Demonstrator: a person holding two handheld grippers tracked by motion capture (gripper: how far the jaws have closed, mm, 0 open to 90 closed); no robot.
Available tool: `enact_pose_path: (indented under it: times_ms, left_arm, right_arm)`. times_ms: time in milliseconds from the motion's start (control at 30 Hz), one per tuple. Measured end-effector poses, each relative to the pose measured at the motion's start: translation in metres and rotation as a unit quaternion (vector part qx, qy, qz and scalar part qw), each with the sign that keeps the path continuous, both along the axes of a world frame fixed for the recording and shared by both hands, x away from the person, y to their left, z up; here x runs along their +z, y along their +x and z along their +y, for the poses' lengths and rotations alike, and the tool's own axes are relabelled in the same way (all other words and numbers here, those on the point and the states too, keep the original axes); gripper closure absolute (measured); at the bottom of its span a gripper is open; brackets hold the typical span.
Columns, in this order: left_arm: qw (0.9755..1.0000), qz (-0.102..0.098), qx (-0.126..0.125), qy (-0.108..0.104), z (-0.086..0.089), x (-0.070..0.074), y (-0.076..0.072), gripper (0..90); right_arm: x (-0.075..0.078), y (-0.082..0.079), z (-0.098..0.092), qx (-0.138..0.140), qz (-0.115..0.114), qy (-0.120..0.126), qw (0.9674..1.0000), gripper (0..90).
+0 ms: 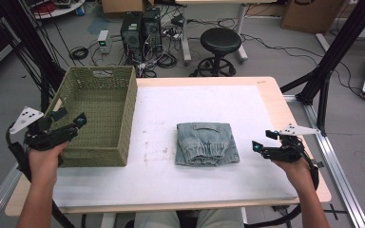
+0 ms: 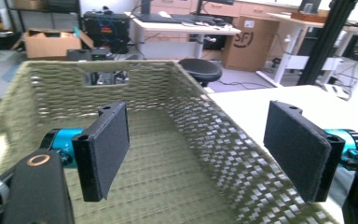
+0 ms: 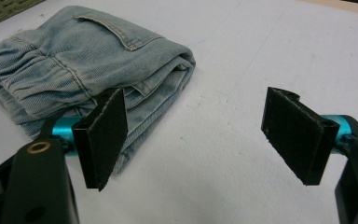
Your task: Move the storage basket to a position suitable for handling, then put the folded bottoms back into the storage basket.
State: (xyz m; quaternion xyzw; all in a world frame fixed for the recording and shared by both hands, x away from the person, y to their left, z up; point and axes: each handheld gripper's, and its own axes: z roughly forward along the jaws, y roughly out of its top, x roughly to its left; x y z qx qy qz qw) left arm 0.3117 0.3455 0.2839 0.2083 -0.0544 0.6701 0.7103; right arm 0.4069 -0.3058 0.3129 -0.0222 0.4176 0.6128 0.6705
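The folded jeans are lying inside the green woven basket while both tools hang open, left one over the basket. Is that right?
Not quite. The folded jeans lie on the white table top, right of the green woven basket and apart from it, as the high view shows. The rest holds: left tool open over the basket, right tool open beside the jeans.

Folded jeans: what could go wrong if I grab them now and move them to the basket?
The folded jeans are a loose stack; a one-sided pinch by the open right gripper, off to their side, may peel the top layer and unfold them. The green basket has tall walls; a low carry could snag its rim. The open left gripper hovers over it, possibly in the way.
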Motion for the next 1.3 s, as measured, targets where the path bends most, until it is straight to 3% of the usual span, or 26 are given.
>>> enact_pose_path:
  times_ms: [233, 633, 1067, 1300]
  left_arm:
    - [0.9996, 0.0, 0.008, 0.028, -0.033, 0.007, 0.001, 22.3]
    - [0.9976, 0.002, -0.006, 0.069, -0.077, 0.013, 0.009, 22.3]
    - [0.9926, 0.02, -0.009, 0.12, -0.133, 0.021, 0.022, 22.3]
    - [0.9888, 0.038, -0.005, 0.145, -0.172, 0.027, 0.037, 22.3]
  right_arm:
    - [0.0, -0.002, -0.003, 0.003, -0.004, 0.003, 1.0, 23.1]
    - [0.001, -0.002, -0.002, 0.001, -0.006, -0.003, 1.0, 23.1]
    - [-0.003, -0.005, -0.005, 0.002, -0.011, -0.003, 0.9999, 23.1]
    - [-0.004, -0.004, -0.006, 0.007, -0.012, -0.007, 0.9999, 23.1]
